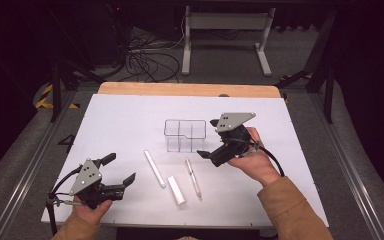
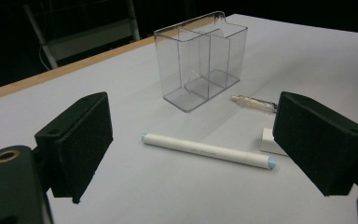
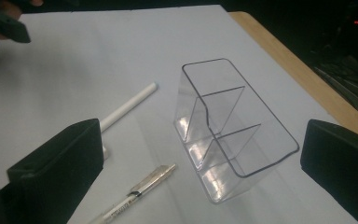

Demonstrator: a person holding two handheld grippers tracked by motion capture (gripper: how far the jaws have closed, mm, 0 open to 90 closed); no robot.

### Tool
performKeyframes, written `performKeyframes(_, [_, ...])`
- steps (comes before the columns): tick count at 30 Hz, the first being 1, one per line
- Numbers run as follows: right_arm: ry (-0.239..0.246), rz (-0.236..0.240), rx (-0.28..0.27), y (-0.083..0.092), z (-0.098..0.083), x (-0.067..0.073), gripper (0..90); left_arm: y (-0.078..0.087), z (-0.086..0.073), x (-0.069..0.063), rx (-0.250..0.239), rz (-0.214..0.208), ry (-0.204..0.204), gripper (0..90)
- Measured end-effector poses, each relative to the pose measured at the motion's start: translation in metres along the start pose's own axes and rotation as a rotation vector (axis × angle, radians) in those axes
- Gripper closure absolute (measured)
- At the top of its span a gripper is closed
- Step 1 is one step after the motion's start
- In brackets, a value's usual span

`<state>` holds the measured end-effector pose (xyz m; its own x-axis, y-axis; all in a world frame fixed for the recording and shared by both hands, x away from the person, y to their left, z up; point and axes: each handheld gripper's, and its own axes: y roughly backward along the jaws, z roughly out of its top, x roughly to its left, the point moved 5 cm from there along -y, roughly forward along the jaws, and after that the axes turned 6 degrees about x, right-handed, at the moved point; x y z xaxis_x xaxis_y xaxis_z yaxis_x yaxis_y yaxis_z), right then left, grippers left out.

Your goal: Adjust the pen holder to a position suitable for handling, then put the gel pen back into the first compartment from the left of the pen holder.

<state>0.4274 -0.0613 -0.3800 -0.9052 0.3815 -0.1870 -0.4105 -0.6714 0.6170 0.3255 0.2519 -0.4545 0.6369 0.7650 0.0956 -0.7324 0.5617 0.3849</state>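
A clear plastic organizer (image 1: 185,135) with three compartments stands empty mid-table; it is also in the left gripper view (image 2: 200,65) and the right gripper view (image 3: 228,130). In front of it lie a white marker (image 1: 154,168), a short white tube (image 1: 176,190) and a clear pen (image 1: 193,176). My right gripper (image 1: 207,137) hovers just right of the organizer, open, nothing between its jaws. My left gripper (image 1: 119,168) rests at the front left, open and empty, facing the white marker (image 2: 208,150). The clear pen (image 3: 135,196) lies below the right gripper's jaws.
A white sheet (image 1: 120,120) covers the wooden table (image 1: 190,89). Beyond the far edge are cables (image 1: 147,60) and a white stand (image 1: 225,35) on the floor. The other hand's gripper (image 3: 4,23) sits at the top left of the right gripper view.
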Motion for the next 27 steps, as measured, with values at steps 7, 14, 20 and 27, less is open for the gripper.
performKeyframes(7, [-0.096,-0.07,-0.053,0.006,-0.003,0.007,0.2,0.0,-0.001,0.0,-0.001,-0.006,0.01,12.5])
performKeyframes(14, [-0.134,-0.08,-0.024,0.01,-0.006,0.017,1.6,0.0,-0.001,0.001,0.0,-0.004,0.006,12.5])
performKeyframes(20, [-0.161,-0.099,-0.062,0.015,-0.009,0.022,11.7,0.0,-0.001,0.0,0.004,-0.008,0.005,12.5])
performKeyframes(27, [-0.153,-0.128,-0.062,0.016,-0.013,0.028,13.4,0.0,0.0,0.0,0.0,-0.004,0.009,12.5])
